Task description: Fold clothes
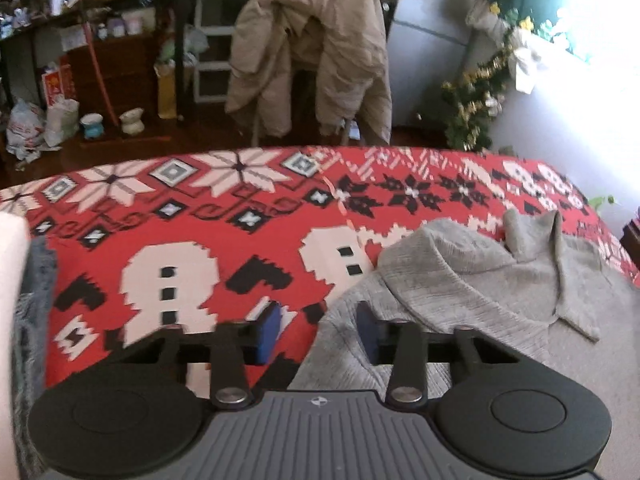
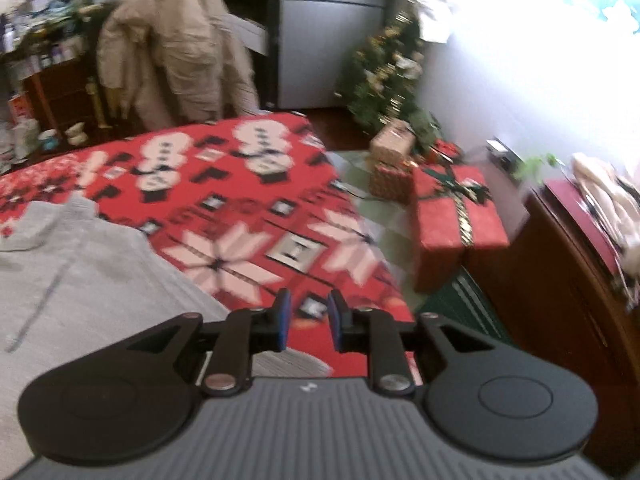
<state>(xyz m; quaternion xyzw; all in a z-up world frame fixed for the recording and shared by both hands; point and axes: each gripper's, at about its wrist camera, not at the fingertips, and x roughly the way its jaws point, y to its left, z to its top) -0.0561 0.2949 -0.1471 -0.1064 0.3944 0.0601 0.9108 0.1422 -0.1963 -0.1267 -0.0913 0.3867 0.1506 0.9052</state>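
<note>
Covers the whole work surface: red patterned blanket (image 1: 200,216), with white snowflakes and snowmen, lying flat. Stands beyond it against the far wall: grey fridge (image 1: 428,40). Lies on the blanket toward the right of the left wrist view: grey knit sweater (image 1: 460,280), spread out, collar standing up and one part doubled over the body; seen also at the left of the right wrist view, zip line running down its front. Hangs over a chair behind the blanket: beige coat (image 1: 312,48), sleeves drooping. Stands beside the fridge: small decorated tree (image 2: 384,72) with gold tinsel. Sits on the floor off the blanket's right edge: red gift box (image 2: 452,220) with a gold ribbon, smaller wrapped parcels behind it. Left gripper (image 1: 318,332): jaws wide apart, poised over the sweater's near left edge, that edge running between the blue pads (image 1: 267,332), one pad over the blanket and the other over the knit; pads not pressing, nothing gripped. Right gripper (image 2: 308,320): jaws parted by a narrow gap, positioned over bare blanket just right of the sweater, nothing between them, nothing held. Picture blurred on this side. Dark fabric (image 1: 36,320) at the left border of the left wrist view: kind not determinable.
</note>
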